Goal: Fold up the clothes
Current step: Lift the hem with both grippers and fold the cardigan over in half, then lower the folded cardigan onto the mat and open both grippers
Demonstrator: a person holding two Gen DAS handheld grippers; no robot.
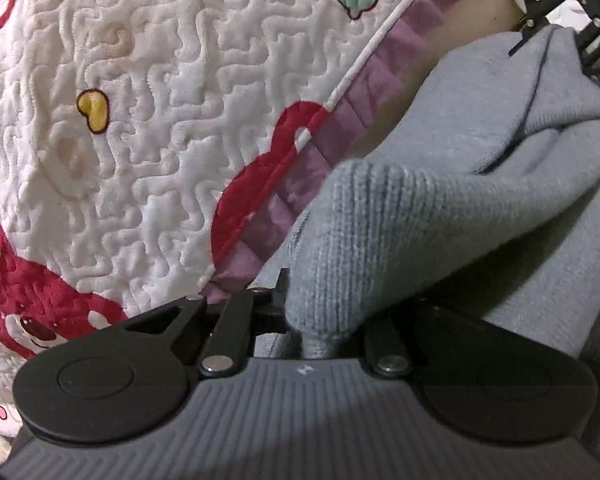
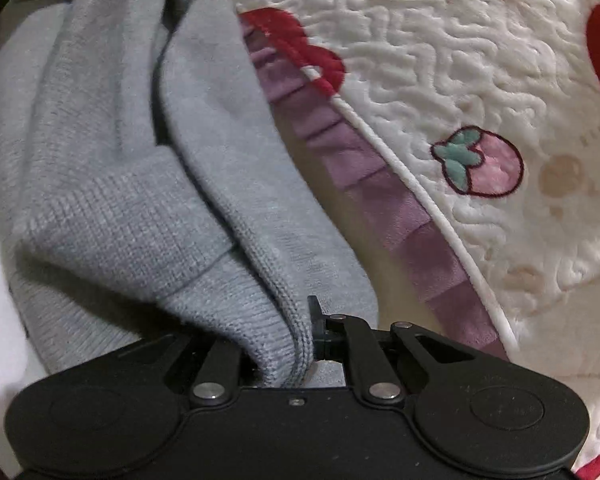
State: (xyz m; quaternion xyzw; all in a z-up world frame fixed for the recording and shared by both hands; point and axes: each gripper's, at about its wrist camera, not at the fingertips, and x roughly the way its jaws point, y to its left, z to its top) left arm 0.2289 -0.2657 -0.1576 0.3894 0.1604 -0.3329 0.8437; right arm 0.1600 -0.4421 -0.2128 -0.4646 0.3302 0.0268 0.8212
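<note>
Holding a grey knit sweater (image 1: pixel 440 216) by its ribbed edge, we have both claws clamped on it: the left claw (image 1: pixel 296 312) pinches a bunched fold of the rib, and the right claw (image 2: pixel 304 340) does the same at another part of that edge, its jaws nearly together with the knit squeezed between them. In the left wrist view the right claw shows far off at the upper right, biting the same fabric, so the garment hangs as a slack span between our two grips.

The sweater sits off the edge of a white quilted bedspread (image 1: pixel 160 120) with red bear shapes, a small strawberry motif (image 2: pixel 480 162) and a purple ruffled border (image 1: pixel 380 80). Most of the knit droops beside that border, not on the quilt; we cannot tell whether any of it rests on the bed.

We judge the sweater soft, light and stretchy. It will sag and fold on itself wherever it is unsupported, and the loose knit may creep out of a shallow pinch. The ribbed hem is the thickest, firmest part, so it is the sensible place to hold, with the two grips kept well apart to draw the edge straight. Tugging hard would only stretch the rib. The plush quilt should hold the fabric in place once we lay it down.
</note>
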